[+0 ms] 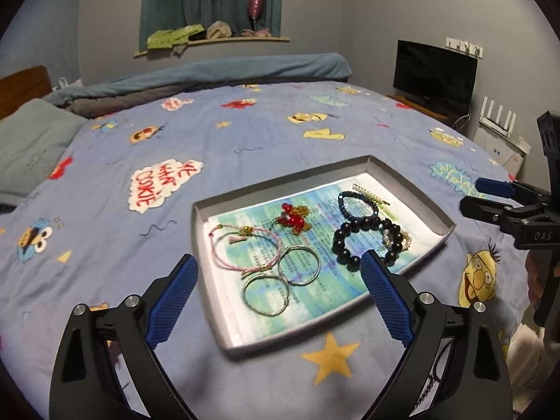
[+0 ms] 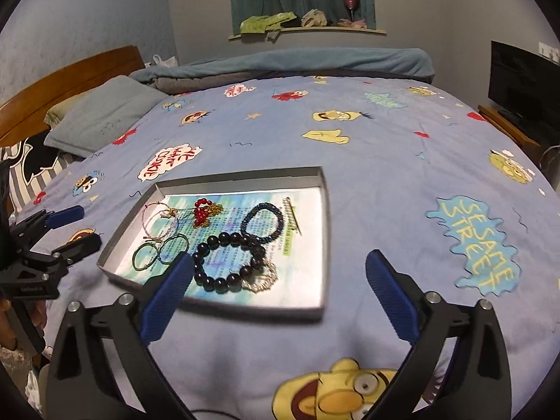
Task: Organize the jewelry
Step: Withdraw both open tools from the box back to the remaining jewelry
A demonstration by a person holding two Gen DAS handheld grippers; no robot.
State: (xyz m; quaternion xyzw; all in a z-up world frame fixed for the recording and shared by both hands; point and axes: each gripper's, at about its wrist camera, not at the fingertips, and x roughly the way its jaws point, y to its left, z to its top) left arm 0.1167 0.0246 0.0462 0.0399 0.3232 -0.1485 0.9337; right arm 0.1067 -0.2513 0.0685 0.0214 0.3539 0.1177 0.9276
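A shallow grey box lid [image 1: 413, 185] [image 2: 245, 174] lies on the bed and holds jewelry on a printed sheet. In it are a pink cord bracelet [image 1: 245, 248] [image 2: 159, 222], two silver rings [image 1: 280, 280] [image 2: 161, 250], a red bead charm [image 1: 292, 218] [image 2: 203, 213], a dark blue beaded bracelet [image 1: 357, 203] [image 2: 264, 222], a black bead bracelet [image 1: 367, 241] [image 2: 227, 262], a clear bead bracelet [image 2: 262, 278] and a hair clip [image 1: 371, 194] [image 2: 292, 215]. My left gripper [image 1: 280, 273] is open above the lid's near edge. My right gripper [image 2: 280, 273] is open at the lid's near right; it also shows in the left wrist view [image 1: 479, 196].
The bed has a blue cartoon-print cover [image 1: 245, 133] [image 2: 385, 161], a pillow [image 2: 105, 115] and folded blankets [image 1: 210, 77] at the far side. A wooden headboard [image 2: 70, 77] is at left. A TV [image 1: 434, 70] and a router [image 1: 497, 115] stand at right.
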